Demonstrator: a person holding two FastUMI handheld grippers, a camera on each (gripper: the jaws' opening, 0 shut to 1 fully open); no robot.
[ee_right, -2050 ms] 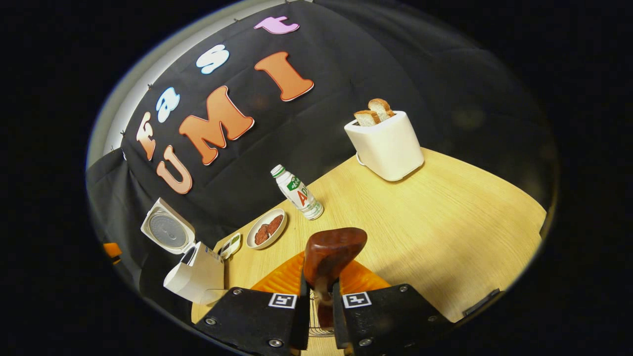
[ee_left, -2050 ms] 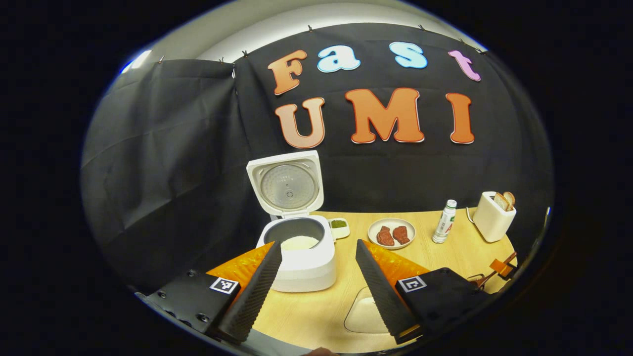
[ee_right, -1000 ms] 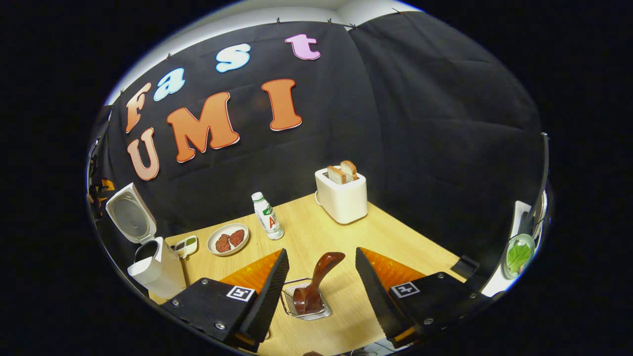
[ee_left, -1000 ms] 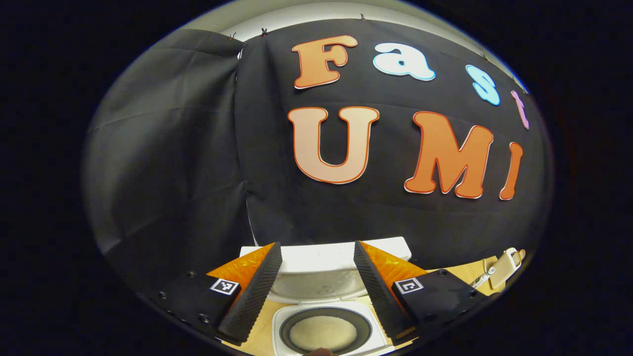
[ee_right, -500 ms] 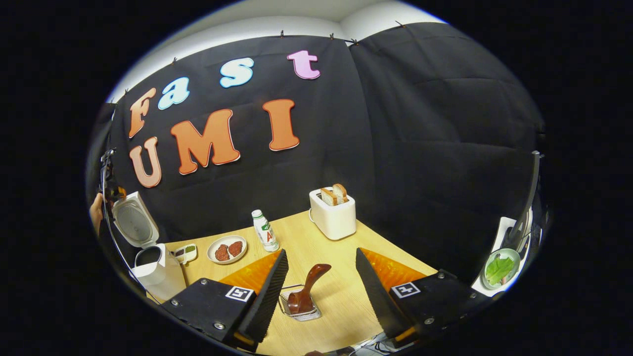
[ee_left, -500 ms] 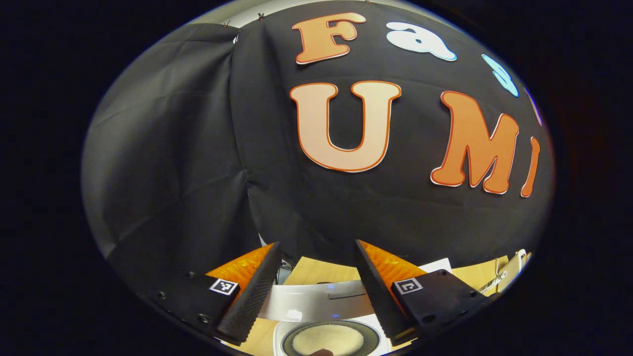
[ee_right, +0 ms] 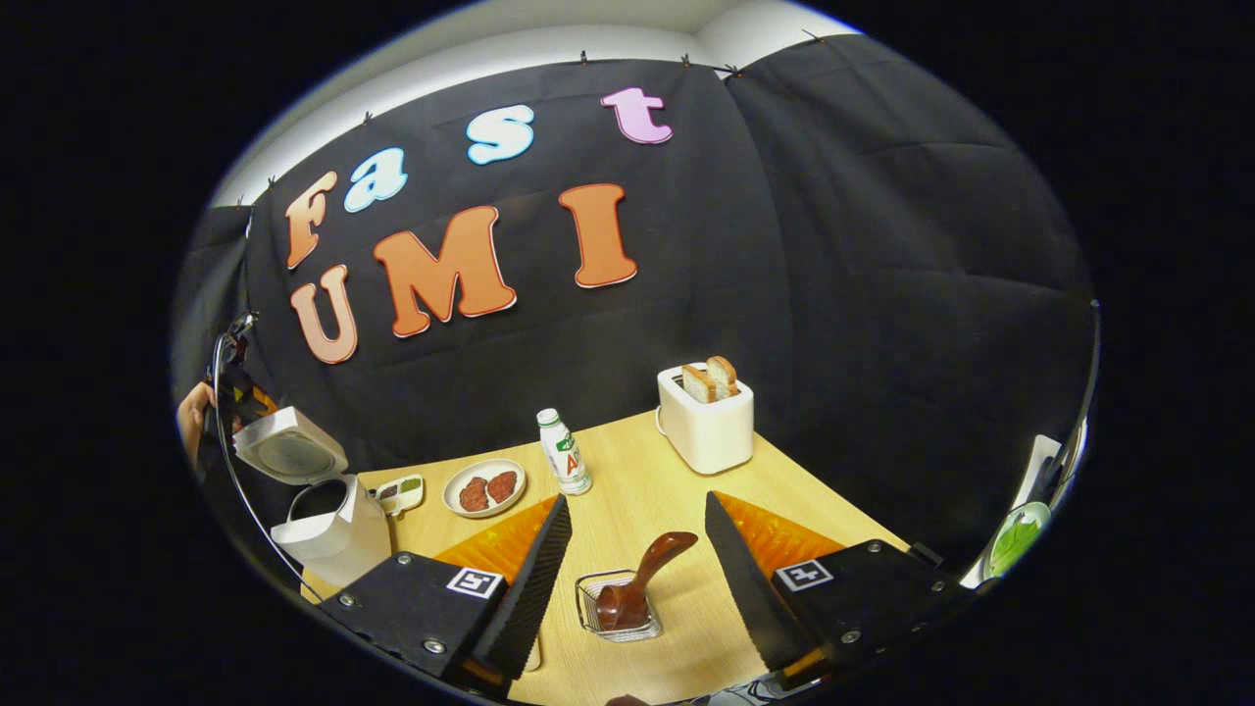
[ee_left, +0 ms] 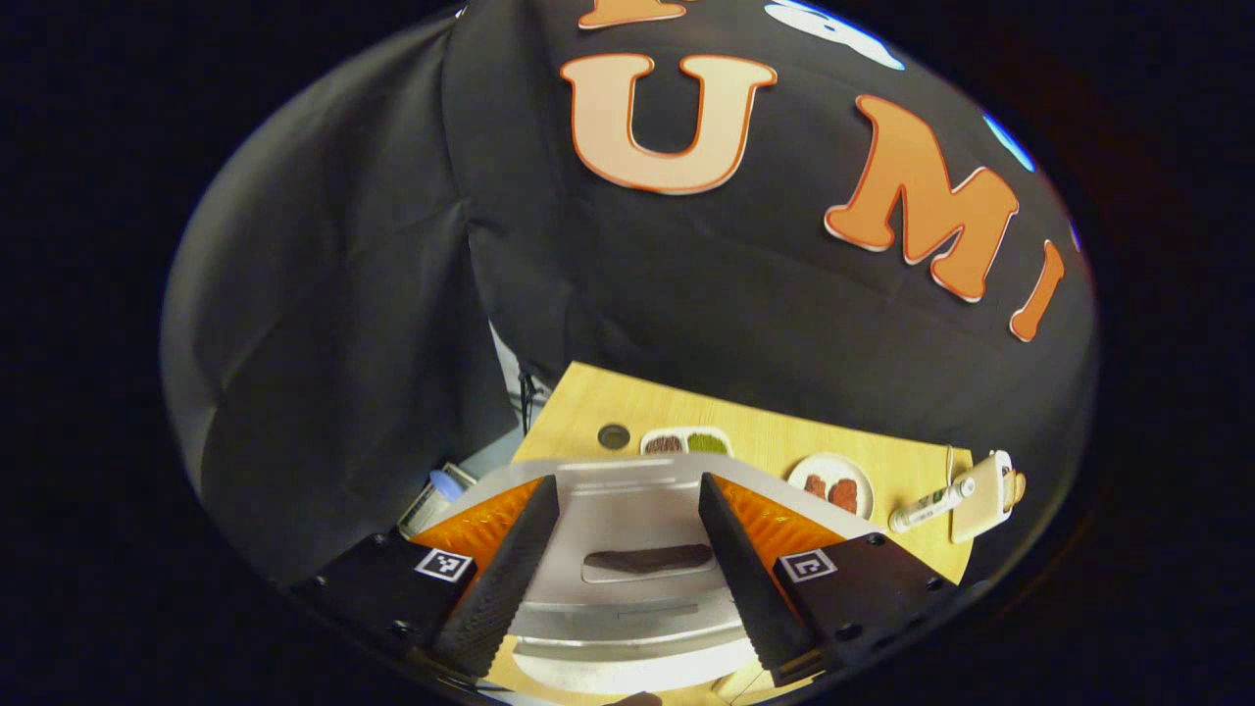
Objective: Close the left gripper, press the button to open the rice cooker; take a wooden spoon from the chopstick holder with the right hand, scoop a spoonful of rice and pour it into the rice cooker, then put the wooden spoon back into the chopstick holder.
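On the pale wooden table (ee_right: pixel 843 510), the dark brown wooden spoon (ee_right: pixel 642 579) stands back in the small wire-mesh chopstick holder (ee_right: pixel 620 608), bowl down and handle leaning up — the right gripper (ee_right: pixel 632 579) sits above it, jaws wide, holding nothing. Left gripper (ee_left: pixel 623 564) — jaws also wide and empty — hangs over the white rice cooker's lid (ee_left: pixel 627 529), which in the right gripper view tilts partway down over the white rice cooker body (ee_right: pixel 333 534). Judgement: scooping and spoon return look done; step in hand is lowering the lid. Next move calls for a downward press until it latches.
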